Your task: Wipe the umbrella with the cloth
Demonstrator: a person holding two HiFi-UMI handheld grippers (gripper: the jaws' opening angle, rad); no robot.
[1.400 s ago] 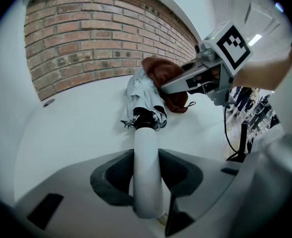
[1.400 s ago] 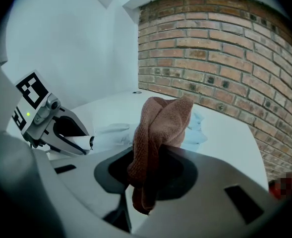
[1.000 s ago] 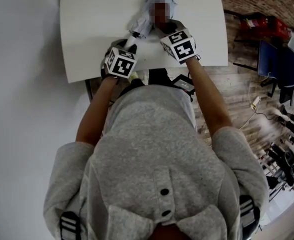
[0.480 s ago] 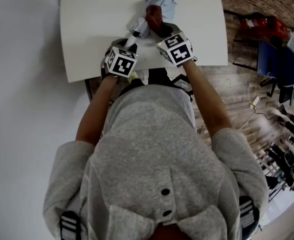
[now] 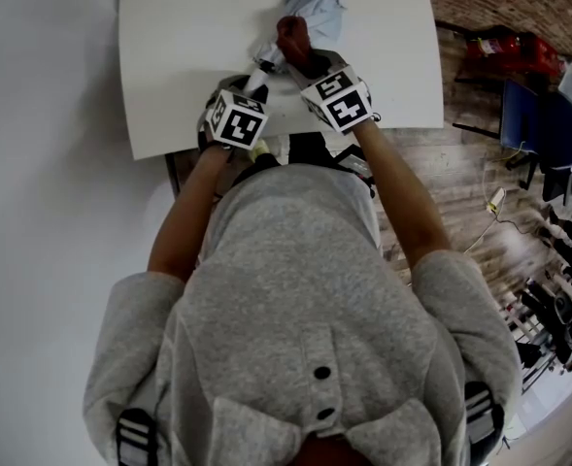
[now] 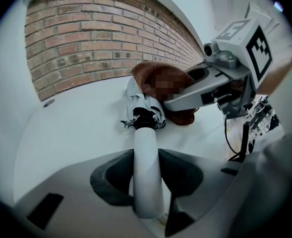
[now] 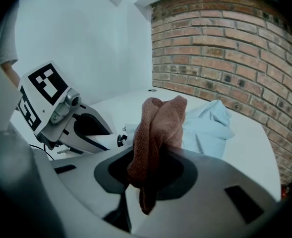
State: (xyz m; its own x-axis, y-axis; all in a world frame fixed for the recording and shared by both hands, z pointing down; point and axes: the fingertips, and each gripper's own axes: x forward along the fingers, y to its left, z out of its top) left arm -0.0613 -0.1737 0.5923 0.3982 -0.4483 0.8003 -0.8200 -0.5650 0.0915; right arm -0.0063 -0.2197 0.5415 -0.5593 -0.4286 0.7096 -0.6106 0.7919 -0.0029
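A folded pale blue umbrella lies on the white table, its white handle pointing toward me. My left gripper is shut on that handle; its marker cube sits near the table's front edge. My right gripper is shut on a brown cloth that sticks up between the jaws. In the head view the cloth rests against the umbrella's canopy, just right of the left gripper. The pale blue canopy spreads beyond the cloth in the right gripper view.
A brick wall stands beyond the table's far end. Right of the table is wooden floor with a red case, dark blue chairs and cables. A white wall lies to the left.
My right gripper has drawn the cloth back along the umbrella toward the handle and the left gripper. The left gripper has stayed still on the handle.
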